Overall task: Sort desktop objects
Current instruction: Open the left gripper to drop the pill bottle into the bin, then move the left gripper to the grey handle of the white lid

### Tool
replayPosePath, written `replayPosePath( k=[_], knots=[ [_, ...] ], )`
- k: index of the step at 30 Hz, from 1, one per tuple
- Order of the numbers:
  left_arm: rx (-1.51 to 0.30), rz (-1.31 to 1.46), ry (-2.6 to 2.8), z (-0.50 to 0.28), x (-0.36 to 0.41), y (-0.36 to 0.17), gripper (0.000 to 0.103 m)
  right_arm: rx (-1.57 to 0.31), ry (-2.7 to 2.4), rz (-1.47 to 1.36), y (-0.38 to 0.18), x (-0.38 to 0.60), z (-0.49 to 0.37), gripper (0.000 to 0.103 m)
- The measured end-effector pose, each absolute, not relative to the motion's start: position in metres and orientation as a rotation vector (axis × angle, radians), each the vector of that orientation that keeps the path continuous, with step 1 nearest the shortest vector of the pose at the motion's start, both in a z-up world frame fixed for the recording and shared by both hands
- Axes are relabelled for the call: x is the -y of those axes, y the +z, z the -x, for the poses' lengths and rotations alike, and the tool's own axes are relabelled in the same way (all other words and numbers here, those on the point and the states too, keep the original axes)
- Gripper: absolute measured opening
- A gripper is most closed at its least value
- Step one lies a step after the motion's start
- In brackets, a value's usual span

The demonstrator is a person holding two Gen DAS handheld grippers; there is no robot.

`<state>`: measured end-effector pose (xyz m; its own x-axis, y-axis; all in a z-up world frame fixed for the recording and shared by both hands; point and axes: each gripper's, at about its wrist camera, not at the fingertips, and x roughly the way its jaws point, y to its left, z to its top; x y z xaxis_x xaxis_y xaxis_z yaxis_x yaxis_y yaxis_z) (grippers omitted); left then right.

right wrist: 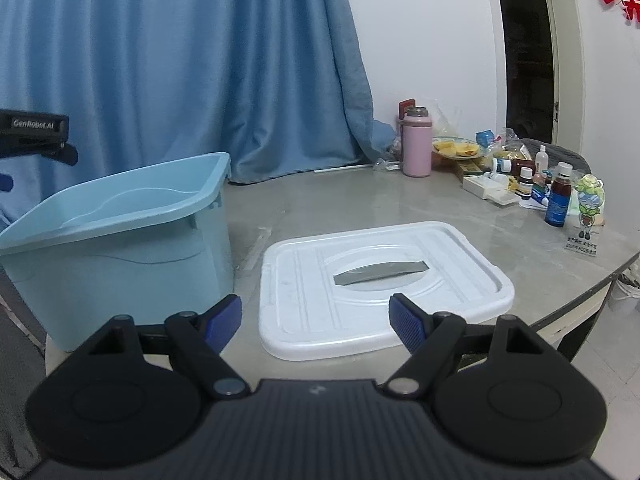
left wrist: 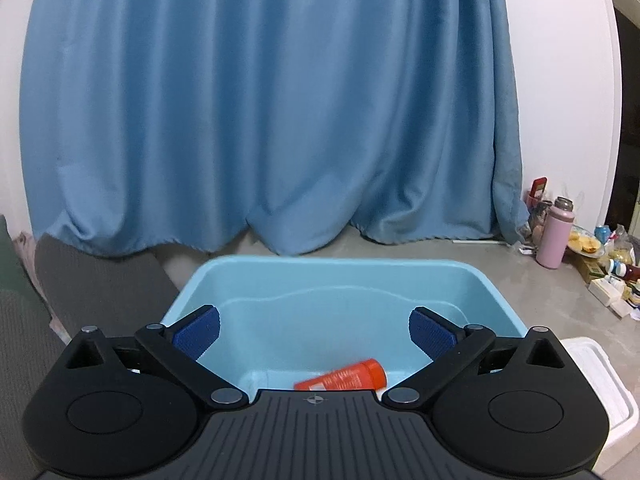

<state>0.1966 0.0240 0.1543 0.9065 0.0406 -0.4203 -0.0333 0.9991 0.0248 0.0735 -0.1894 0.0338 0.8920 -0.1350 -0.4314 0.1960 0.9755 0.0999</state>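
A light blue plastic bin (left wrist: 340, 272) stands on the grey table; it also shows in the right wrist view (right wrist: 120, 216). An orange tube (left wrist: 344, 376) lies blurred inside the bin, partly hidden by my left gripper's body. My left gripper (left wrist: 314, 330) is open and empty above the bin. My right gripper (right wrist: 316, 320) is open and empty, low over the front edge of a white foam lid (right wrist: 380, 280) lying flat to the right of the bin. The left gripper's body (right wrist: 36, 132) shows at the left edge of the right wrist view.
A pink thermos (right wrist: 417, 142), a plate of food (right wrist: 456, 148), several small bottles (right wrist: 558, 196), white boxes (right wrist: 486, 190) and a cartoon standee (right wrist: 586, 212) crowd the table's far right. A blue curtain (left wrist: 260, 100) hangs behind. The table's rounded edge (right wrist: 592, 292) is at the right.
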Motion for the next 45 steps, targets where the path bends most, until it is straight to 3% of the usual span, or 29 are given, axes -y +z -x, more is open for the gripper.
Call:
replayPosePath(
  k=[17, 21, 45],
  knots=[
    [-0.546, 0.041, 0.028, -0.153, -0.013, 0.133, 0.102, -0.479, -0.171, -0.169, 0.032, 0.216, -0.068, 0.081],
    [-0.557, 0.051, 0.044, -0.133, -0.003, 0.13, 0.102, -0.487, -0.151, -0.183, 0.031, 0.24, -0.071, 0.087],
    [-0.706, 0.079, 0.128, -0.093, 0.146, 0.064, 0.102, -0.566, -0.065, -0.084, 0.02, 0.394, -0.091, 0.096]
  ],
)
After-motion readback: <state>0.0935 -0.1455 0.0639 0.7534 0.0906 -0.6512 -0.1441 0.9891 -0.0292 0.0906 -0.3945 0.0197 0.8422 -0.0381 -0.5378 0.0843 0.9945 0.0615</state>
